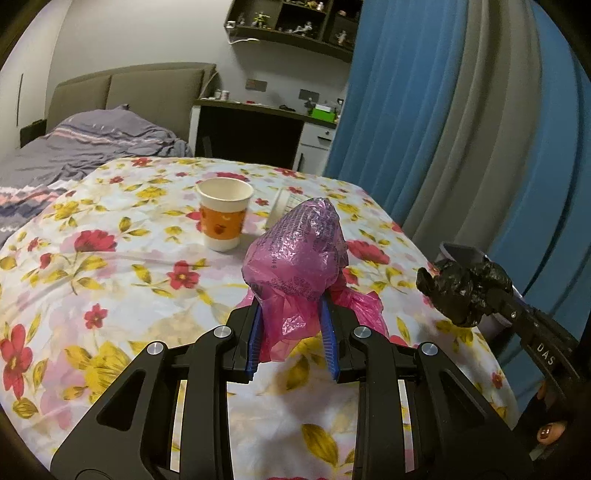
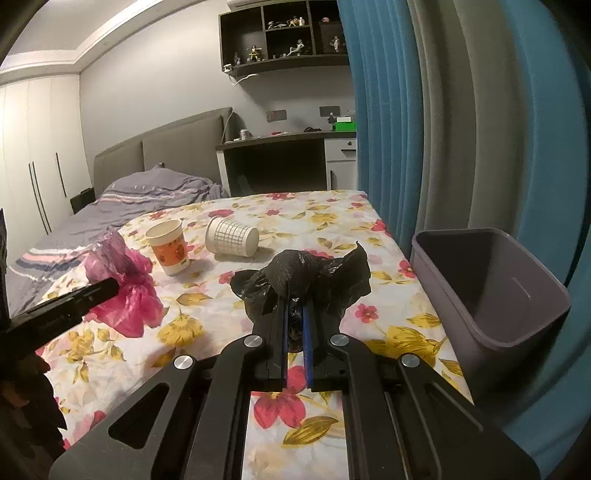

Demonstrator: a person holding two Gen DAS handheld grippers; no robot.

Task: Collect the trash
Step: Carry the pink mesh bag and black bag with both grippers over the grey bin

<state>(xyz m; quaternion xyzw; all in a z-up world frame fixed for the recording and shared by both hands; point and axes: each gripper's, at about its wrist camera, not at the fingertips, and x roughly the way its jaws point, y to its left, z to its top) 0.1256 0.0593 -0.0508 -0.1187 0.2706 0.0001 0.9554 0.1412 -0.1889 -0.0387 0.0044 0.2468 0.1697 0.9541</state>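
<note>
My left gripper (image 1: 291,314) is shut on a crumpled pink plastic bag (image 1: 295,254), held just above the floral tablecloth (image 1: 110,295); the bag also shows in the right wrist view (image 2: 125,280). My right gripper (image 2: 294,310) is shut on a crumpled black plastic bag (image 2: 303,277), also seen in the left wrist view (image 1: 461,288) at the table's right edge. An upright orange-and-white paper cup (image 2: 168,247) and a checked paper cup (image 2: 232,236) lying on its side sit further back. A grey-purple bin (image 2: 491,288) stands at the right of the table.
Blue and grey curtains (image 2: 443,129) hang close on the right behind the bin. A bed with grey bedding (image 2: 122,206) lies beyond the table on the left. A desk (image 2: 277,158) and wall shelves (image 2: 284,33) stand at the back.
</note>
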